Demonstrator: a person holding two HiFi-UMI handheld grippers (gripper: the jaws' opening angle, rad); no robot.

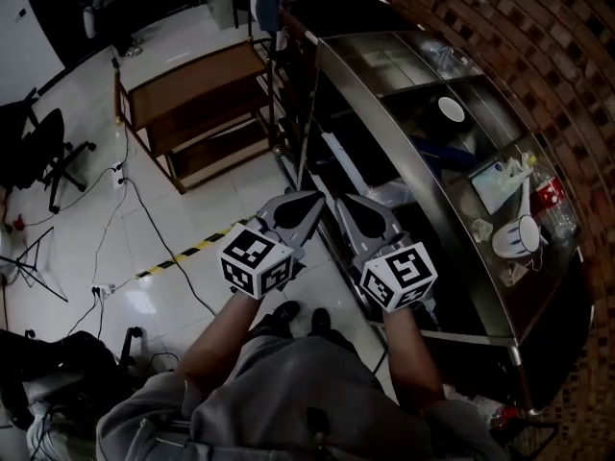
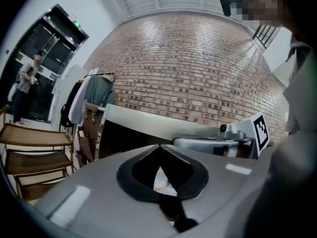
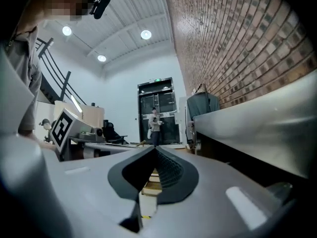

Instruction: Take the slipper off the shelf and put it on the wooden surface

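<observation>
HANDS AT THE SHELF: Two grey moulded-plastic grippers, each carrying a cube [image 1: 257, 260] printed with black-and-white square markers, point level alongside a long steel shelf unit [image 1: 399, 70] with a curved front edge and a glassy top. The left gripper [image 1: 312, 198] is clenched, its black ribbed pads meeting in a point with nothing between them. The right gripper [image 1: 344, 201], the nearer of the two to the shelf unit, is likewise pressed closed and empty.

The slipper cannot be made out for certain: only a pale shape [image 1: 336, 154], long and narrow, shows in the unit's dark lower tier just beyond the gripper tips. On the unit's top lie a round white plate [image 1: 452, 109], a white cup [image 1: 519, 235] and a clear bottle [image 1: 551, 195] with a red label.

The wooden surface [image 1: 192, 84], the flat top of a brown two-tier bench, stands off the unit's far end. It rests on glossy white tiles [image 1: 144, 209] crossed by black cables [image 1: 144, 219] and a strip of yellow-and-black tape [image 1: 187, 251]. Behind the unit rises a rough brick wall [image 1: 500, 36].
</observation>
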